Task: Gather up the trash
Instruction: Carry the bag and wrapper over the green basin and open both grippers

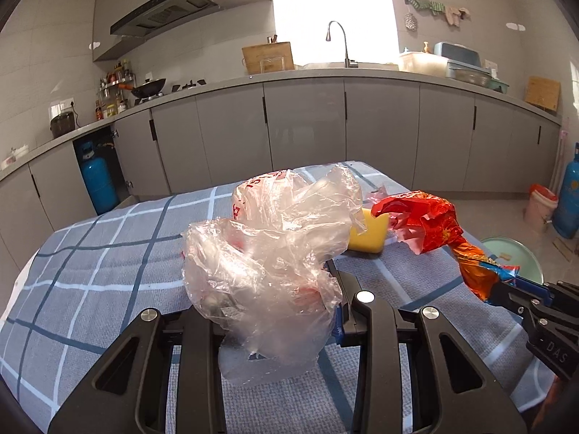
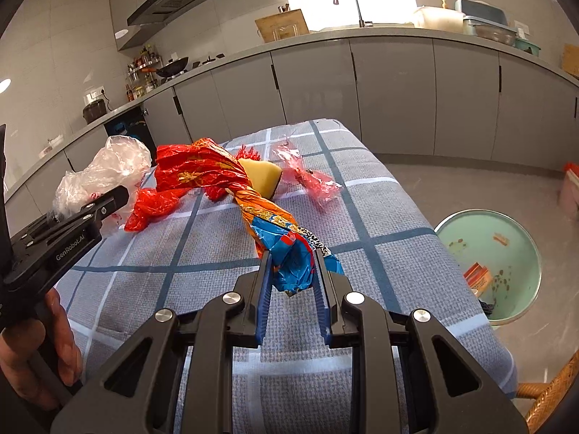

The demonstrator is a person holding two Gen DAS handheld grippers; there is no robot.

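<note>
Left gripper (image 1: 325,271): my jaws pinch the clear plastic bag (image 1: 267,253).
Right gripper (image 2: 291,271): my jaws pinch the twisted snack wrapper (image 2: 224,177).
Nearby: yellow sponge (image 2: 262,177) behind the wrapper; green bin (image 2: 495,264) beside the table (image 2: 380,217).

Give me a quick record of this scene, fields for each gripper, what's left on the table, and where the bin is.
left gripper: shut on clear plastic bag
right gripper: shut on snack wrapper
on table: yellow sponge, red cellophane scrap
bin: green, on floor right of table, some trash inside
</note>
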